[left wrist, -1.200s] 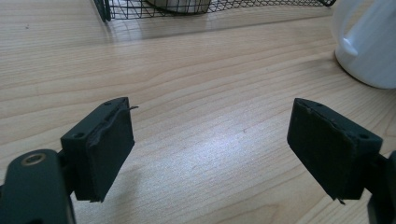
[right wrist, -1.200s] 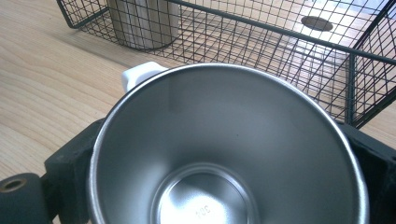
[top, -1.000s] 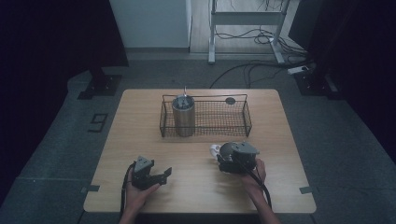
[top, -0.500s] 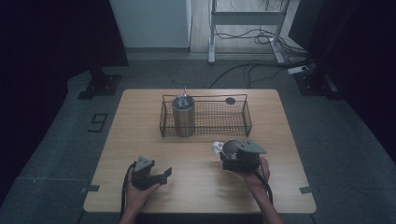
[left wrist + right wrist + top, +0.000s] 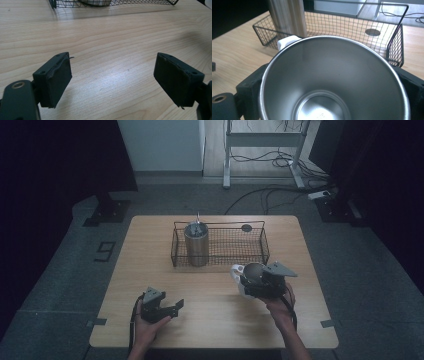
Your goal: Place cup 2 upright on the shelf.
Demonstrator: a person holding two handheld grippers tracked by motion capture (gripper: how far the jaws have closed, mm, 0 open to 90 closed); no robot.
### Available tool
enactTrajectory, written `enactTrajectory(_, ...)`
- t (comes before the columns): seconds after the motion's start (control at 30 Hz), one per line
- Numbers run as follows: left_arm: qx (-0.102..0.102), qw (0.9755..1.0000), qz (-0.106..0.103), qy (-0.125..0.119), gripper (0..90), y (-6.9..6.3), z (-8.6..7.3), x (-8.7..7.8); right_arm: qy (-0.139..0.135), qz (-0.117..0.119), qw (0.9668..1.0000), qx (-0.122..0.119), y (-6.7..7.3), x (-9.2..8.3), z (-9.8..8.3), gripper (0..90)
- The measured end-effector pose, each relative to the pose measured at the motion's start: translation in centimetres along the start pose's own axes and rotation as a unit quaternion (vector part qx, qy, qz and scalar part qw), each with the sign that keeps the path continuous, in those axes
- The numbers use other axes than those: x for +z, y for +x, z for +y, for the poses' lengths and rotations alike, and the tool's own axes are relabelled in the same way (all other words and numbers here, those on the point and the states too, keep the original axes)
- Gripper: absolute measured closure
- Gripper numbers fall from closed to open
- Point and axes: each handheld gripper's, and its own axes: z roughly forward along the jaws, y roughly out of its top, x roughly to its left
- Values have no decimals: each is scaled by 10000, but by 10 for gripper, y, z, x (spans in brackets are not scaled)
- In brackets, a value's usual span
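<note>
Right gripper (image 5: 250,279) pinches the steel cup (image 5: 334,80) in its fingers, above the bench's (image 5: 210,330) right front; a loose squeeze drops it against the basket (image 5: 220,245). Left gripper (image 5: 112,80) rests, fingers spread.

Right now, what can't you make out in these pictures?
- Steel cup: its outside and underside, hidden by its own rim and the right tongs in the right gripper view.
- White piece at the cup's rim: mostly behind the rim.
- Steel canister in the wire basket: contents too small in the high view.
- Dark round spot: too small to identify.
</note>
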Motion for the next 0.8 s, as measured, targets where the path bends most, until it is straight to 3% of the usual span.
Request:
enactTrajectory(0.33, -63, 10000, -53, -36, 151, 2, 0, -2, -74, 40, 9999, 80, 1, -5, 30, 58)
enactTrajectory(0.8, -123, 9998, -101, -135, 151, 3, 2, -6, -23, -3, 10000, -23, 11, 7, 58, 58)
